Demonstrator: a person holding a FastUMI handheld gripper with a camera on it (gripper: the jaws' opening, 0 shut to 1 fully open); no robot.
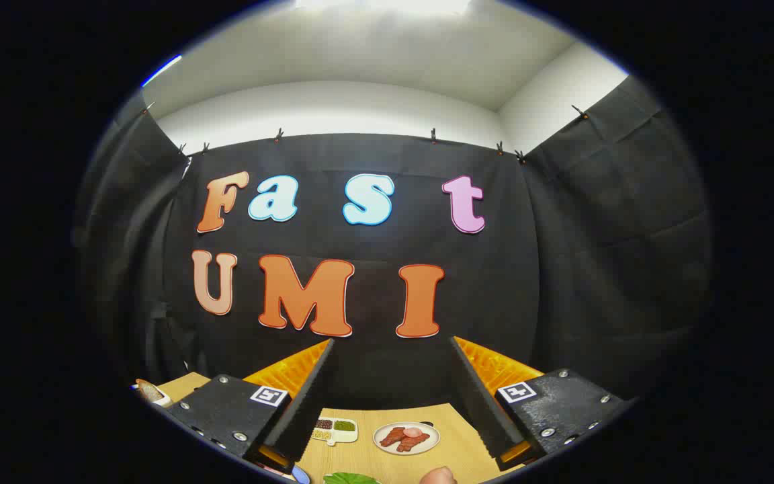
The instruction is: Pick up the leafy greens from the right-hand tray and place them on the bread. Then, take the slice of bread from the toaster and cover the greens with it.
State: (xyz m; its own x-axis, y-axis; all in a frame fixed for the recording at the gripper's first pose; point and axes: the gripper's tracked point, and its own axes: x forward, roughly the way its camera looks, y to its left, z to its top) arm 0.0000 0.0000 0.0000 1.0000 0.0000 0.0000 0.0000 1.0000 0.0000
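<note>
Looking: forward along the gripper (392, 396), raised and aimed level at the booth's cloth wall, so the wooden table (457, 437) sits low between its fingers.
Jaws: spread wide, holding nothing; likely kept apart and high as a starting pose before reaching down.
Leafy greens (350, 478): a green leaf at 6 o'clock, nearest the camera, just a sliver showing. Its long axis and which way it points cannot be told.
Plate (406, 437): white, round, beyond the greens at 12 o'clock from them, carrying reddish-brown slices and a pale pink round piece.
Divided dish (334, 430): at 9 o'clock from the plate, small compartments of dark and green bits.
Toaster and bread: cannot be picked out.
</note>
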